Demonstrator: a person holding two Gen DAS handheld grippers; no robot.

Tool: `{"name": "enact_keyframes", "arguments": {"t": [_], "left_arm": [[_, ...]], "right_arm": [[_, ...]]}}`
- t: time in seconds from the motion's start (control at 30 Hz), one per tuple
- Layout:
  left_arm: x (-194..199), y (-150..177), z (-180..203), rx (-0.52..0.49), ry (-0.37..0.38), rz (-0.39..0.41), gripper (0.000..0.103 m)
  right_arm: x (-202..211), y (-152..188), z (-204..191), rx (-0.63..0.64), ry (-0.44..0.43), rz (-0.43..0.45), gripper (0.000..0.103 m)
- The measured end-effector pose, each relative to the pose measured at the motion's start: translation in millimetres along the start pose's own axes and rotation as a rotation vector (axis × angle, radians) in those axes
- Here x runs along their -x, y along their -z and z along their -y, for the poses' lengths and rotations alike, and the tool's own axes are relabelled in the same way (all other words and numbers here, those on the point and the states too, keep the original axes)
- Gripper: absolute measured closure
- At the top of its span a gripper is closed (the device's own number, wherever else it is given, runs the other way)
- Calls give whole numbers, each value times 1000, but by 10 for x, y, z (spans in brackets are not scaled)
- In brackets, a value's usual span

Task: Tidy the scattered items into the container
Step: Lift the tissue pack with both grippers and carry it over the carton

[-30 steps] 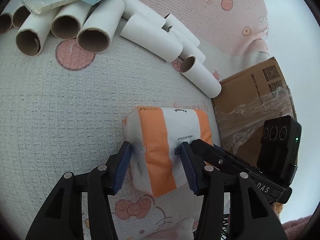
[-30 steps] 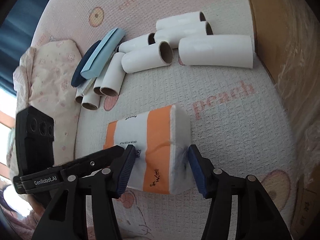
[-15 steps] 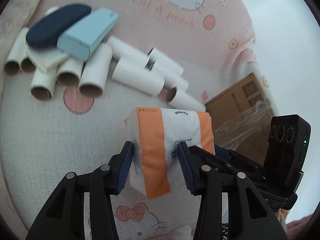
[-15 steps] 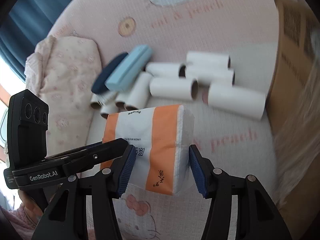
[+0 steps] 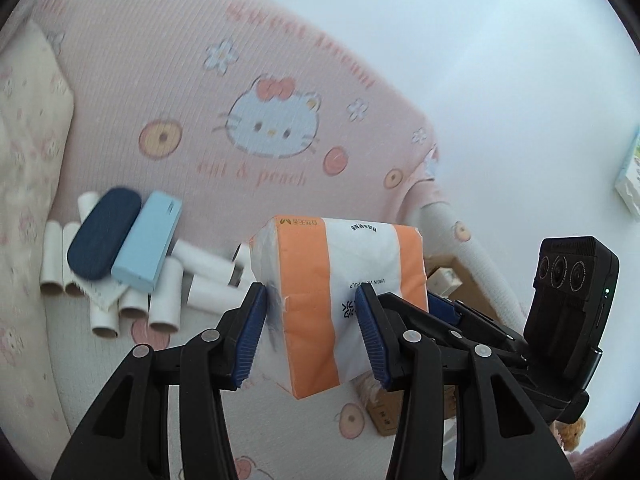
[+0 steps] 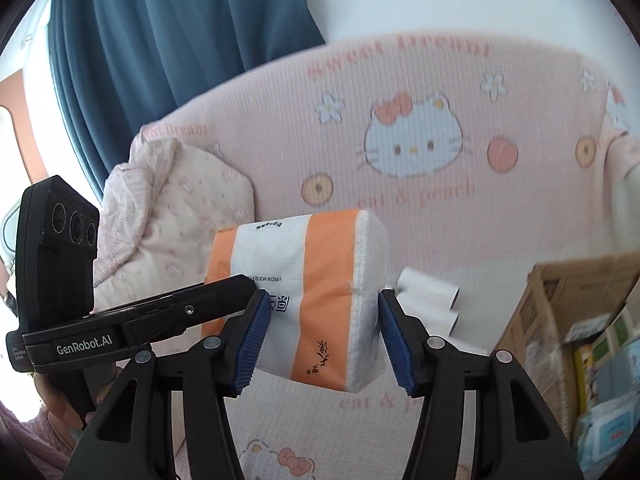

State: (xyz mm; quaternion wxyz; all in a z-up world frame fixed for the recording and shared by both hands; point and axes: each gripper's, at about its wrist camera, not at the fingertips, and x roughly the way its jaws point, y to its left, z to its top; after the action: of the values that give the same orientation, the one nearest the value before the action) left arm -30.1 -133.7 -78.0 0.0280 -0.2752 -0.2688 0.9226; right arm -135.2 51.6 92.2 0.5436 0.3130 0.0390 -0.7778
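An orange-and-white tissue pack (image 5: 340,292) hangs in the air above the sofa seat, held from both ends. My left gripper (image 5: 310,330) is shut on one end of it. My right gripper (image 6: 322,332) is shut on the other end of the tissue pack (image 6: 316,300). The cardboard box (image 6: 560,320) stands open at the right of the right wrist view, with packets inside. In the left wrist view only part of the box (image 5: 448,276) shows behind the pack. Several white cardboard tubes (image 5: 160,300), a dark blue case (image 5: 104,244) and a light blue box (image 5: 148,250) lie on the seat to the left.
The pink cartoon-cat sofa back (image 5: 248,120) rises behind. A pale pillow (image 6: 180,208) leans at the left and a blue curtain (image 6: 160,32) hangs behind it. Two tubes (image 6: 432,300) lie beside the box. A white wall (image 5: 500,80) is at the right.
Both grippers have lifted the tissue pack off the seat and tilted up, so the sofa back and the open box top have come into view. The tubes have dropped lower and farther away.
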Motion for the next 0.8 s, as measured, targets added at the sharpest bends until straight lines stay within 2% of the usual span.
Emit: {"name": "enact_keyframes", "arguments": {"t": [0.17,0.27,0.5,0.57,0.8], "left_arm": [[121,-122,274,-52,8,41,53],[90,-95,375,-70,4,35,53],[-250,17,552,-43,50,-54,53],[-394,30,653,-42,75,-79,53],[-1045,-1,1126,-73,164,-201,53]], "right_arm": [[264,-112,3,46,-41,39,47],[326,-115,58,41,-59,36,47],[421,-40,351,53,-28,-13,47],[461,-32,510,46,-30,-29,47],[670,-110,1159,14,60,-66,47]]}}
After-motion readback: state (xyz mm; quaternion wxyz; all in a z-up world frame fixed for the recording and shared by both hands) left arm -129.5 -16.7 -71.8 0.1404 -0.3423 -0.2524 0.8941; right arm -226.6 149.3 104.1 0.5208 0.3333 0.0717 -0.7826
